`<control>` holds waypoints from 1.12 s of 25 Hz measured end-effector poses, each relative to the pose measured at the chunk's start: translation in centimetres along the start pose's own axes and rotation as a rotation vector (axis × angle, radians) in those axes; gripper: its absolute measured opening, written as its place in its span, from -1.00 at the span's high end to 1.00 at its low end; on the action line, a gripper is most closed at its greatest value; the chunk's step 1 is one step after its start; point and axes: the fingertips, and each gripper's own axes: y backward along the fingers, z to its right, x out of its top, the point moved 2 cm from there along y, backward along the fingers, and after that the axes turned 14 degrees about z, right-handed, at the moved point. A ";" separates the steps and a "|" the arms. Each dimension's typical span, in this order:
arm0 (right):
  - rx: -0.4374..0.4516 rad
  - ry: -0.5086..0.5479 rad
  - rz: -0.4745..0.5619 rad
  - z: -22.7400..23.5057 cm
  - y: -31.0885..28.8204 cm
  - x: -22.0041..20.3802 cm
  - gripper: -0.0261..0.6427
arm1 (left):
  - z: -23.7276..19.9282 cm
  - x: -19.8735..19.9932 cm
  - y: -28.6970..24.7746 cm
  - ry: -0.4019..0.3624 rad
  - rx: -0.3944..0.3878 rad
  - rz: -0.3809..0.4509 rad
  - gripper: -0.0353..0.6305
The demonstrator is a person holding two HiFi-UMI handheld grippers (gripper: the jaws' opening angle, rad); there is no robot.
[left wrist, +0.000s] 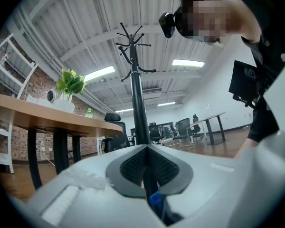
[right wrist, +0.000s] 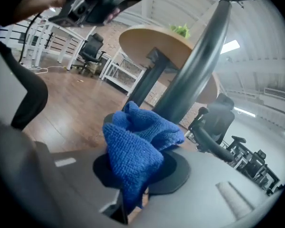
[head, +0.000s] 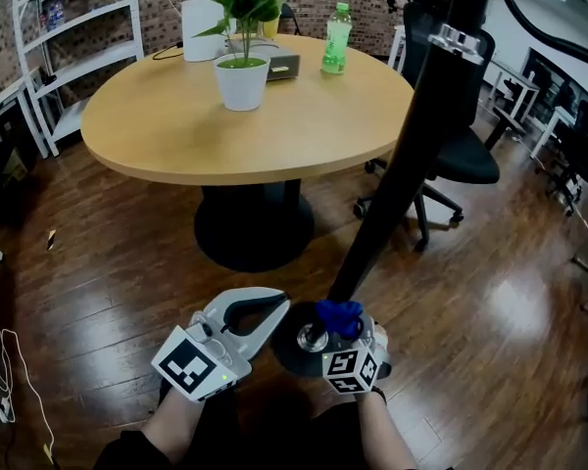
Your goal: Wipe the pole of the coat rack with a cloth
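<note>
Okay, I'm low down at the foot of the coat rack now. My right gripper (head: pixel 341 333) has its jaws clamped on a bunched blue cloth (right wrist: pixel 135 146), pinched at its lower end so the loose folds stand out ahead of the jaws. That makes sense to me: the soft bulk meets the metal, not the gripper's hard parts. In the head view the cloth looks pressed against the lowest part of the black pole (head: pixel 412 135), just above the round base (head: pixel 292 349). I can't swear there's full contact, though.

My left gripper (head: pixel 272 306) sits just to the left of the base, jaws brought together with nothing between them. It points up along the pole, and its view runs right to the hooks (left wrist: pixel 132 46) at the top. It's idle, I'd say, parked close in case the rack needs steadying.

From the head view the pole leans away to the far right, most likely the steep camera angle. Starting this low, I judge nearly the whole pole is waiting to be wiped, and the stroke from here goes upward.

The rack stands well apart from the round wooden table (head: pixel 176 125) on the far left. The office chair (head: pixel 461 155) is beyond the pole on the right.
</note>
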 end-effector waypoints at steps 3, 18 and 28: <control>-0.057 0.006 0.093 3.2 1.6 5.3 0.70 | 0.3 0.1 -0.2 -0.001 -0.018 0.012 0.88; -0.282 0.190 0.686 19.4 7.2 34.0 0.70 | -0.6 4.6 0.7 -0.009 -0.055 0.090 0.88; -0.388 0.222 0.773 25.7 10.3 40.6 0.70 | -1.8 8.2 2.0 -0.049 -0.030 0.140 0.88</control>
